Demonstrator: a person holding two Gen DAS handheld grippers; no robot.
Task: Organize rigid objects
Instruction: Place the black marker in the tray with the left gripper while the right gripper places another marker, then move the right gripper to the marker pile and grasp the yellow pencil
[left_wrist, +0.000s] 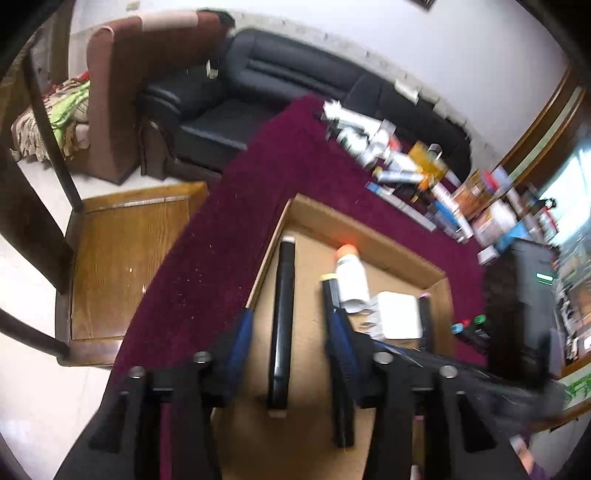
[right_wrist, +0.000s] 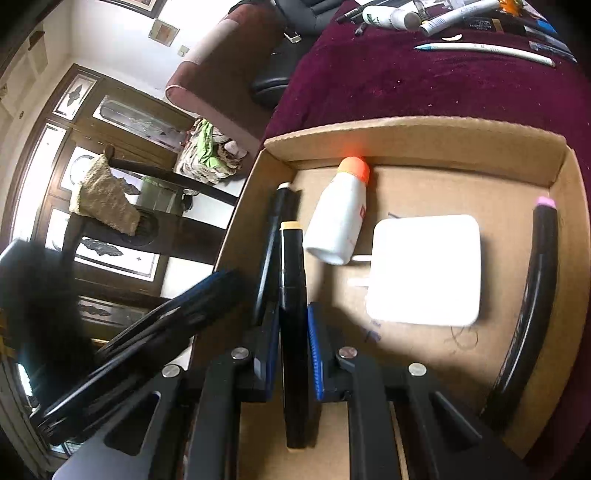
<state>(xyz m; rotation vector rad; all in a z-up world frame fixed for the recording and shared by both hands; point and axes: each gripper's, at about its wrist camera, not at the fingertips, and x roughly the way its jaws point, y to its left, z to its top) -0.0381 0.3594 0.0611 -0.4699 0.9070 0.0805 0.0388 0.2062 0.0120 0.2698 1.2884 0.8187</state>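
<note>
Markers into cardboard box (right_wrist: 417, 142): partly done.
Right gripper (right_wrist: 293, 332) jaws pinching black marker (right_wrist: 291, 295) over box floor; left gripper (left_wrist: 290, 343) jaws spread, straddling second marker (left_wrist: 282, 317) lying in box. Ahead of jaws: white bottle (right_wrist: 340, 218), white charger (right_wrist: 424, 269). Beyond: unsorted clutter (left_wrist: 413, 170) on maroon-clothed desk (left_wrist: 221, 221); black sofa (left_wrist: 258, 85) behind.

Both wrist cams sit close above the shallow brown cardboard box (left_wrist: 369, 229) (right_wrist: 424, 136), looking down+fwd; both show it on the maroon-clothed worktop (left_wrist: 207, 258) (right_wrist: 406, 81).
</note>
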